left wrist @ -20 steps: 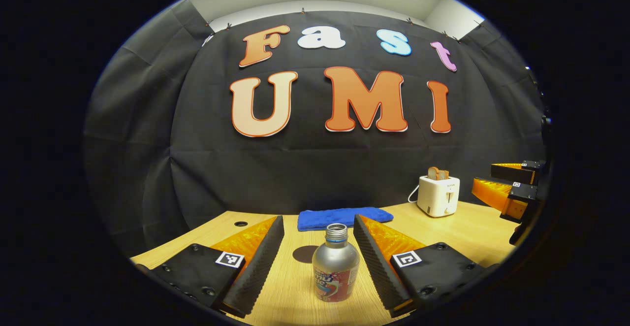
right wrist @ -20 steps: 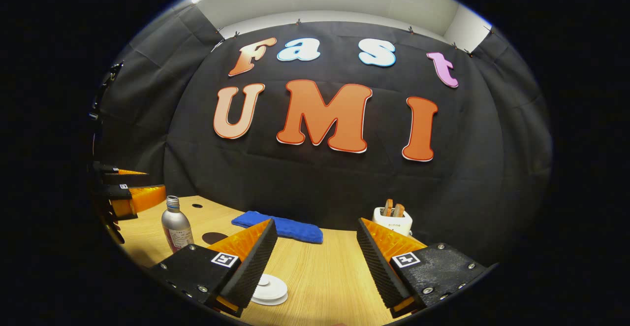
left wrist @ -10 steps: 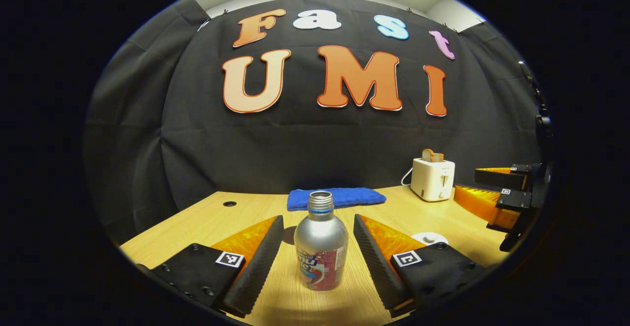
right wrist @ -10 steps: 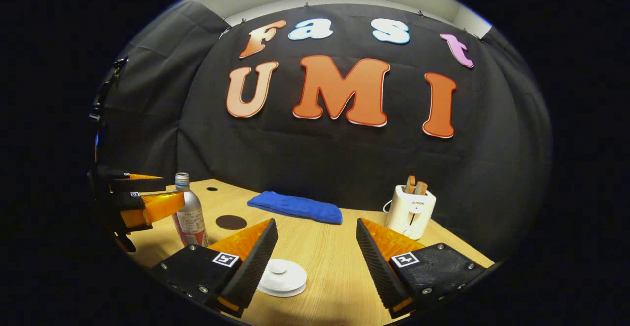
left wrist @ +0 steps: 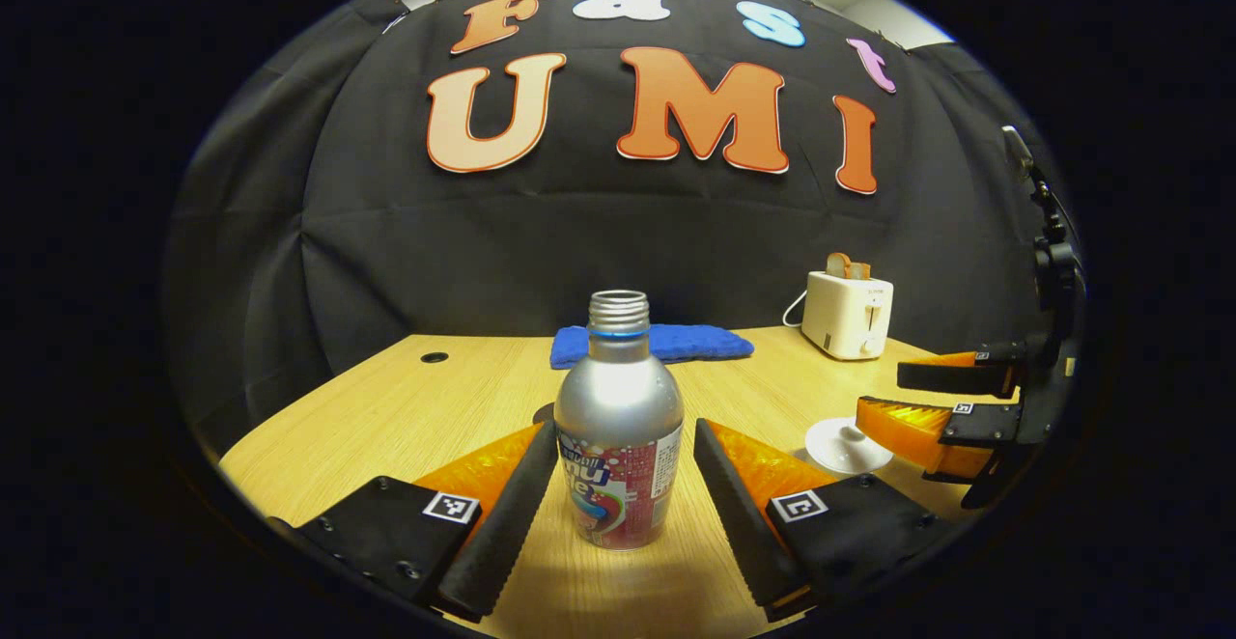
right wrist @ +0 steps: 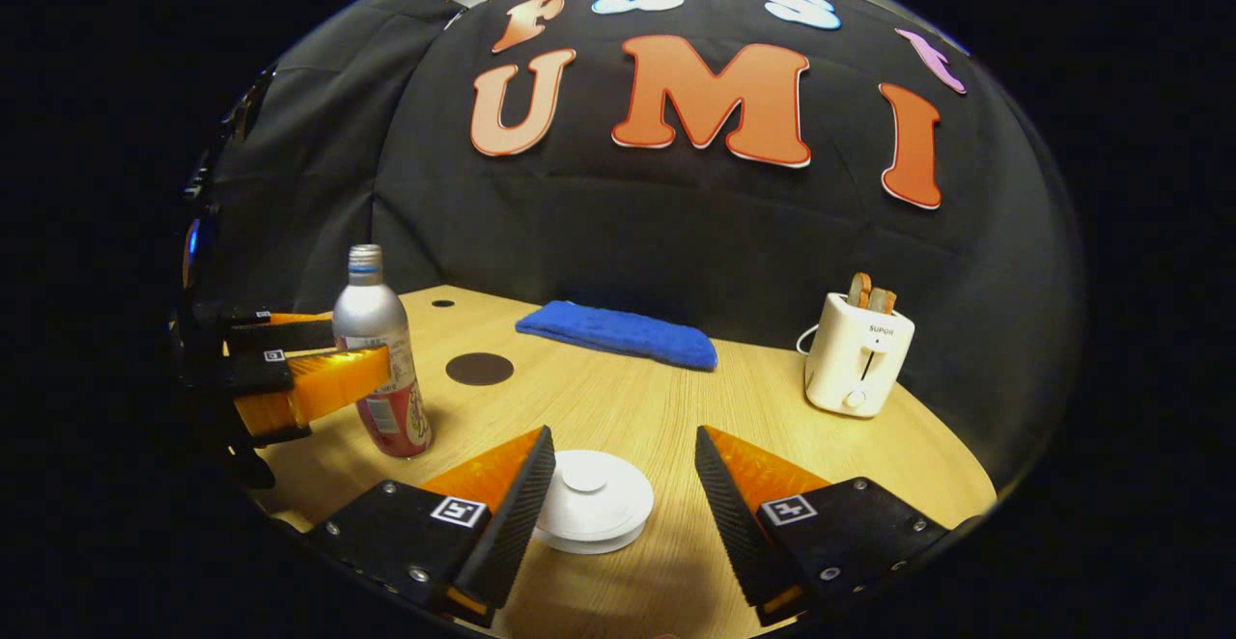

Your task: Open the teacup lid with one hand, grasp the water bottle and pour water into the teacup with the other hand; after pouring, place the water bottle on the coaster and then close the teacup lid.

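A silver water bottle [left wrist: 618, 427] with a red label and no cap stands upright on the wooden table [left wrist: 406, 407]. My left gripper [left wrist: 625, 431] is open, one finger on each side of the bottle with small gaps showing. The right gripper view has the same bottle [right wrist: 379, 349] with the left gripper [right wrist: 309, 369] around it. The white teacup lid [right wrist: 591, 501] sits low between the open fingers of my right gripper [right wrist: 623, 438], untouched. Beyond the bottle lies the round dark coaster [right wrist: 480, 369]. The left gripper view has the lid [left wrist: 843, 444] just under the right gripper [left wrist: 927, 407].
A folded blue cloth [right wrist: 618, 332] lies along the back of the table. A white toaster [right wrist: 857, 354] with bread slices stands at the back right. A small cable hole [left wrist: 434, 357] is in the tabletop at the far left.
Both grippers have come forward and down. The bottle has gone from ahead of the left fingers to between them. The lid now sits between the right fingers.
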`<state>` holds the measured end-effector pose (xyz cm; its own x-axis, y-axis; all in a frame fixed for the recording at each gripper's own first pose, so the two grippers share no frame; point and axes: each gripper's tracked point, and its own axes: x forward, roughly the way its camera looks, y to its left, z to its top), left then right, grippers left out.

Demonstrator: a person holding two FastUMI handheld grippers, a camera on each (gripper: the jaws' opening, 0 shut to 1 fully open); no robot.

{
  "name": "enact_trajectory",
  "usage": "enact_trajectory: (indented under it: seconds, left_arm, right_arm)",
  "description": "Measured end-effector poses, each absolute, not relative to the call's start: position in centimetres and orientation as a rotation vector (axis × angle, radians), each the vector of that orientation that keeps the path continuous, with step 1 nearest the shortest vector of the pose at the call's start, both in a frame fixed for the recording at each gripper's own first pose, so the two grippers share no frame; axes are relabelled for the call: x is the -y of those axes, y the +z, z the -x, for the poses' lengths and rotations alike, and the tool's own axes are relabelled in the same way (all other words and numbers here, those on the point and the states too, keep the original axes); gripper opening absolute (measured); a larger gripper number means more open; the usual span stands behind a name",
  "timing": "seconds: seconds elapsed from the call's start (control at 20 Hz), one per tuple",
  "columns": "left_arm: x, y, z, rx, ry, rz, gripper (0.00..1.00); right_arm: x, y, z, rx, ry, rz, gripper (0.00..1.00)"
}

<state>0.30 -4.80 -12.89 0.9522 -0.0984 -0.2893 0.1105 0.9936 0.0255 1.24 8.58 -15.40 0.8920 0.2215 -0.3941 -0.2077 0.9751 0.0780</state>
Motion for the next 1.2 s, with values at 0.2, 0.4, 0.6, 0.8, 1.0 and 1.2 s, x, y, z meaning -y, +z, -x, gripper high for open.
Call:
enact_trajectory:
  seconds: [0.2,0.4,0.6,0.8,1.0,1.2]
  left_arm:
    - [4.7,-13.7,-0.4,-0.308,-0.108,-0.045,0.94]
    - [4.6,-14.9,-0.5,-0.334,-0.109,-0.04,0.94]
    - [4.5,-15.5,-0.6,-0.346,-0.106,-0.04,0.94]
    - [4.6,-16.0,-0.9,-0.352,-0.109,-0.04,0.94]
    - [4.7,-16.1,-1.0,-0.354,-0.111,-0.046,0.94]
    - [4.8,-16.4,-1.4,-0.353,-0.112,-0.043,0.89]
  right_arm:
    - [-10.1,-16.5,-1.0,-0.451,0.267,-0.068,0.76]
    - [-10.8,-16.9,-1.2,-0.464,0.281,-0.079,0.64]
    - [-11.3,-16.9,-1.2,-0.465,0.297,-0.095,0.54]
    - [-11.8,-16.8,-1.3,-0.456,0.313,-0.073,0.4]
    - [-11.5,-16.8,-1.5,-0.461,0.318,-0.099,0.27]
    - [-11.3,-16.6,-1.6,-0.477,0.323,-0.154,0.23]
